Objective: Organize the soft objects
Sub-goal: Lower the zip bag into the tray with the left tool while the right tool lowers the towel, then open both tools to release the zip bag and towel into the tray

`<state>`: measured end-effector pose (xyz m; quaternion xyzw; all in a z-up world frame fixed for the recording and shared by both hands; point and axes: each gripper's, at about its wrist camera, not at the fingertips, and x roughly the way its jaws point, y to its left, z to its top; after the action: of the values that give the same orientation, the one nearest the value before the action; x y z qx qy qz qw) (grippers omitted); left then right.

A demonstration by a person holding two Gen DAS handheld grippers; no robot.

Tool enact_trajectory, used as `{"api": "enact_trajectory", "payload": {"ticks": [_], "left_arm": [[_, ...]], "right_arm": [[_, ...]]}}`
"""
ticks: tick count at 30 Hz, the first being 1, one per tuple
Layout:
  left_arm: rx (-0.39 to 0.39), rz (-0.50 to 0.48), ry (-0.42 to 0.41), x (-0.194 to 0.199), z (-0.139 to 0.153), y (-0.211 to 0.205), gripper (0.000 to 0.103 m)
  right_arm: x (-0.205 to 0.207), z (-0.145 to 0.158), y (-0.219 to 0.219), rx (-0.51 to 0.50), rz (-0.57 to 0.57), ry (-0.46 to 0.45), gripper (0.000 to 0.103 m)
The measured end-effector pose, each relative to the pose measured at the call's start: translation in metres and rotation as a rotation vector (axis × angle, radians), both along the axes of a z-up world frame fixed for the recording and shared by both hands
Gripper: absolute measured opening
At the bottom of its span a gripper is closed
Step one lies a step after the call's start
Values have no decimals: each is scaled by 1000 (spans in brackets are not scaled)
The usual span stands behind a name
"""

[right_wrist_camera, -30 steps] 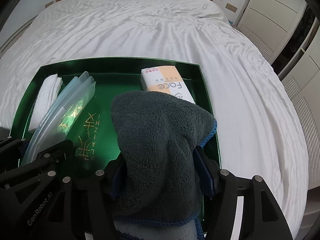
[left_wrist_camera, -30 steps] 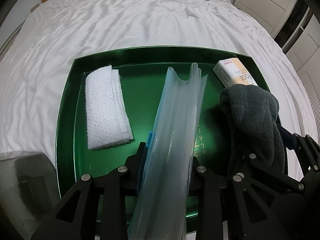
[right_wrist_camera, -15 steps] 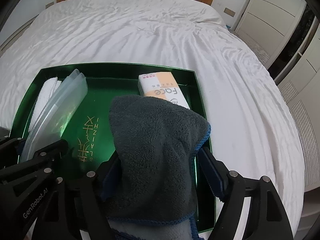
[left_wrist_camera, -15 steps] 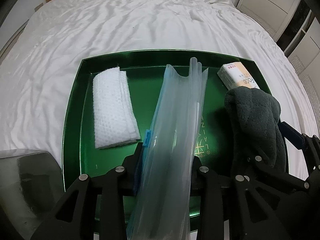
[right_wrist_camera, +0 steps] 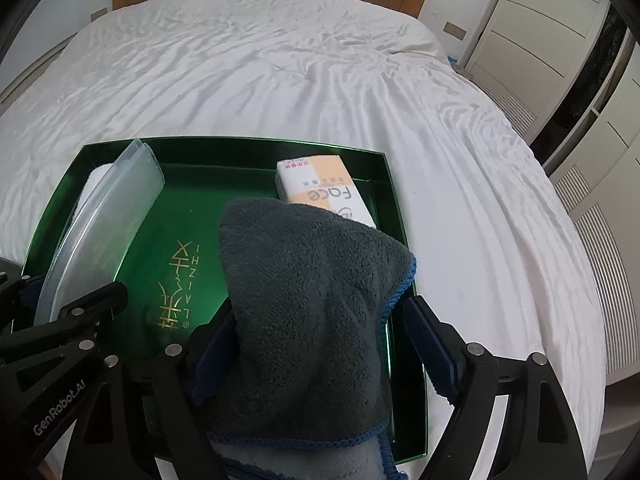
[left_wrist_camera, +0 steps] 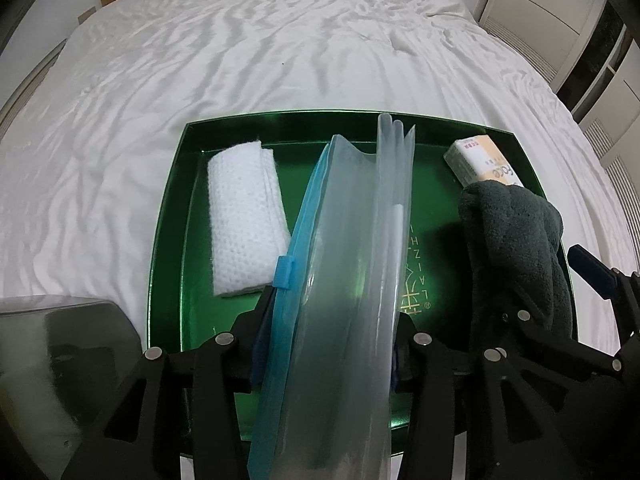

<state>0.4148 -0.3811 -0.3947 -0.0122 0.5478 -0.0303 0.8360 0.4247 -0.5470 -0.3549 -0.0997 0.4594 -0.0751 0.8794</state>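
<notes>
Right wrist view: right gripper [right_wrist_camera: 320, 340] jaws, just opening, stand clear of the grey towel [right_wrist_camera: 312, 300] on the green tray [right_wrist_camera: 384, 168]. Left gripper [left_wrist_camera: 326, 344] jaws, likewise opening, flank a clear zip bag [left_wrist_camera: 352, 260]; contact cannot be told.

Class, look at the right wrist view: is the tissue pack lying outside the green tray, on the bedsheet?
No. The tissue pack lies inside the green tray, in its far right corner, partly hidden by the grey towel.
</notes>
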Motion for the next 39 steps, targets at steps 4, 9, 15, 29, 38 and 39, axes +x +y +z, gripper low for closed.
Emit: {"api": "enact_trajectory", "payload": {"ticks": [4,9,15,29,38,39], "left_arm": [[4,12,-11,-2,4,3,43],[3,36,-27,-5,11,9,48],[25,53,-52,-9,19,14,57],[36,82,-87,-16,31,23,63],[43,86,-99,-21,36,22,63],[42,86,-99,-21,37,21,63]], "right_arm": [[-2,3,2,-15,1,-14,86],[-5,10,5,-27,2,-34,90],[-7,17,9,-45,5,-58,94],[-15,28,16,-87,10,-109,103],[-19,34,20,-118,29,-117,103],[-20,35,21,-120,29,-118,103]]}}
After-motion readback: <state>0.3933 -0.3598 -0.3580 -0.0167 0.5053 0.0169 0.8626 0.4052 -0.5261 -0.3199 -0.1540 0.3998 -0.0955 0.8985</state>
